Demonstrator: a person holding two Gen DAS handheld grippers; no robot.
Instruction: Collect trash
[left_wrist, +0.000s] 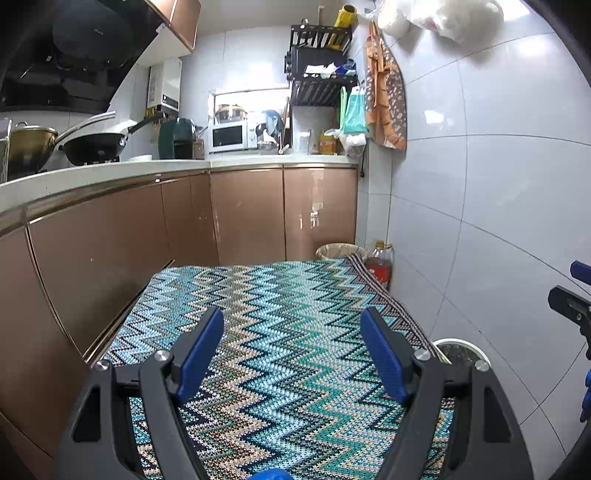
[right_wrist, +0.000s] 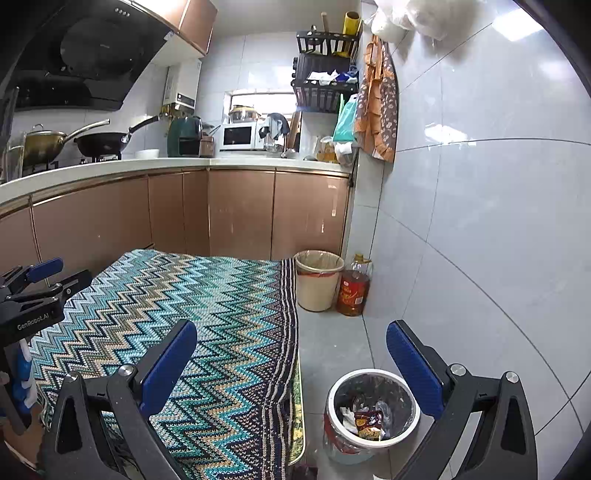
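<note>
A white-rimmed trash bin (right_wrist: 373, 410) lined with a dark bag stands on the floor right of the table; wrappers and crumpled paper (right_wrist: 364, 417) lie inside it. Its rim also shows in the left wrist view (left_wrist: 461, 350). My right gripper (right_wrist: 291, 354) is open and empty, above the table's right edge and the bin. My left gripper (left_wrist: 291, 339) is open and empty, above the zigzag-patterned tablecloth (left_wrist: 280, 332). The left gripper also shows at the left edge of the right wrist view (right_wrist: 40, 280). No loose trash shows on the cloth.
A beige bin (right_wrist: 319, 280) with a liner and an oil bottle (right_wrist: 354, 288) stand at the far corner by the tiled wall (right_wrist: 480, 221). Brown cabinets (right_wrist: 236, 210) and a counter with pans, a microwave and a kettle lie beyond the table.
</note>
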